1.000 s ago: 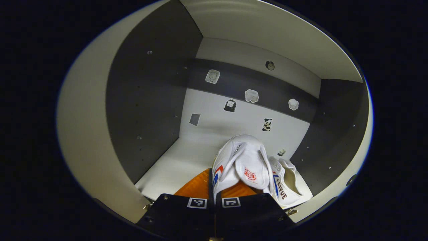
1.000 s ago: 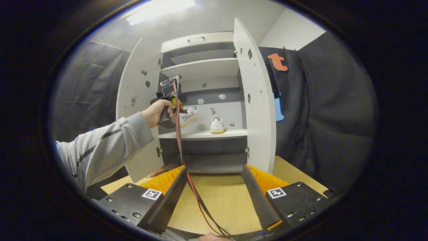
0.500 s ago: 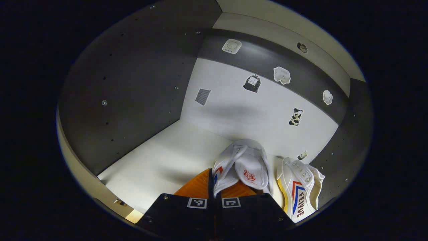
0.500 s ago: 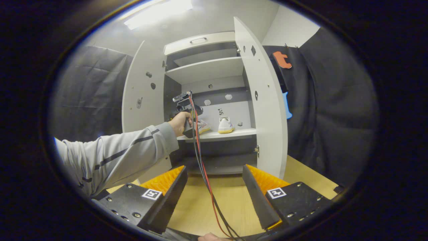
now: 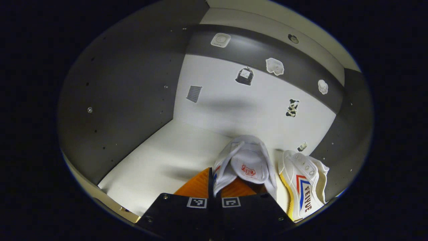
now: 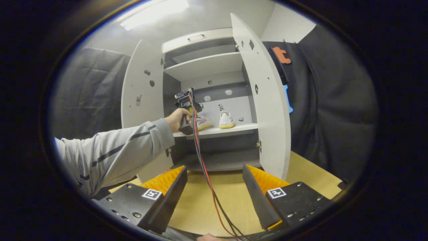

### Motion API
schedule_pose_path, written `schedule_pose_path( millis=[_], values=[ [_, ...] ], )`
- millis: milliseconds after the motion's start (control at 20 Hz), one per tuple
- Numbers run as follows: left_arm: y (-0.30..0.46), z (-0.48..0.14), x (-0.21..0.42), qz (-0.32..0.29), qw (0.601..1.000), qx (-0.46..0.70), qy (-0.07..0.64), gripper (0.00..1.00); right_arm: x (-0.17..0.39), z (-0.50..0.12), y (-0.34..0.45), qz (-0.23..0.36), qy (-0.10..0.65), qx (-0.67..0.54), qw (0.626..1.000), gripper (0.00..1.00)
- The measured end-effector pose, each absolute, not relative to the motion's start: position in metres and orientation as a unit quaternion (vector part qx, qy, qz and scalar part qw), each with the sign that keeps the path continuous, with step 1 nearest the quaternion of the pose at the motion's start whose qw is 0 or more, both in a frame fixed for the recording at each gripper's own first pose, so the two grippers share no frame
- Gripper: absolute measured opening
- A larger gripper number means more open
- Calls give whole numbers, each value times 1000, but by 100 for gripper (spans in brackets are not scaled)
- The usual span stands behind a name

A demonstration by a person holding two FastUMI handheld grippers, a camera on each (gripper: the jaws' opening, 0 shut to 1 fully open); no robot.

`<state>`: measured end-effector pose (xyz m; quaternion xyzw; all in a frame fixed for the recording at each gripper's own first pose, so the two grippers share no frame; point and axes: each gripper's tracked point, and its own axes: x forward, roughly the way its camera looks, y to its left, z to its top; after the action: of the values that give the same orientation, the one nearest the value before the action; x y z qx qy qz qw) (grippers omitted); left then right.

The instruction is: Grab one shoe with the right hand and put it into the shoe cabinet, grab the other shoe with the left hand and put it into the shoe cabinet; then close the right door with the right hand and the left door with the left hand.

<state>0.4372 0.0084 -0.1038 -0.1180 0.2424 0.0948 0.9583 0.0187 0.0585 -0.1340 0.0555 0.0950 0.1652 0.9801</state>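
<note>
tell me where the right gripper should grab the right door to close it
Take the right door by its free front edge, the long vertical edge facing the camera, coming from the outer, booth-wall side so the right gripper can push it toward the cabinet. It stands wide open, hinged at the cabinet, and no handle shows on it.

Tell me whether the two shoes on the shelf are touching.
Apart. The left gripper view shows a strip of bare shelf between the held shoe and the placed shoe; the right gripper view shows the same gap.
</note>
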Motion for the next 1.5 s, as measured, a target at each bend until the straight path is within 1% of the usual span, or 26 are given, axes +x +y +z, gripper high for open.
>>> schedule_pose_path(
  millis=[100,200,250,300,350,400,450,550,600,700,750,850,900,1000,1150,1300,1400,1500],
  values=[
    [6,-102,438,82,959,-128,237,3,17,-133,59,162,94,52,981,98],
    [2,-99,436,65,960,-136,234,9,16,-131,62,168,95,53,980,98],
    [0,-97,433,57,961,-132,237,14,13,-130,63,171,95,54,979,98],
    [-5,-95,430,49,962,-127,236,15,11,-128,62,170,93,54,980,99],
    [-4,-90,427,45,966,-111,229,24,10,-125,61,168,90,54,980,99],
    [0,-82,430,47,974,-95,198,21,9,-122,60,165,86,54,981,99],
    [3,-79,434,59,977,-89,186,46,7,-119,60,164,83,53,982,99],
    [5,-81,411,74,974,-74,200,76,2,-118,59,165,79,45,982,99],
    [7,-76,408,82,976,-61,192,80,1,-116,56,161,77,44,983,99],
    [6,-64,395,88,980,-35,177,85,-3,-115,56,162,74,48,983,99],
    [4,-58,384,86,981,-31,172,92,-4,-114,56,163,74,49,983,99],
    [-2,-40,366,78,985,-24,151,96,-6,-113,55,161,76,45,983,98],
    [-1,-29,356,75,988,-11,134,96,-7,-111,55,160,74,42,983,99],
    [-2,-17,332,69,990,7,127,96,-9,-107,58,159,71,38,984,99],
    [-16,9,296,34,994,16,101,97,-15,-98,64,162,64,31,984,99],
    [-20,35,248,17,997,33,66,97,-16,-85,63,156,53,21,986,99],
    [-13,44,215,24,998,43,50,96,-15,-75,60,151,46,14,987,98],
    [-3,45,182,34,997,50,49,96,-13,-67,57,147,44,11,988,98]
  ],
)
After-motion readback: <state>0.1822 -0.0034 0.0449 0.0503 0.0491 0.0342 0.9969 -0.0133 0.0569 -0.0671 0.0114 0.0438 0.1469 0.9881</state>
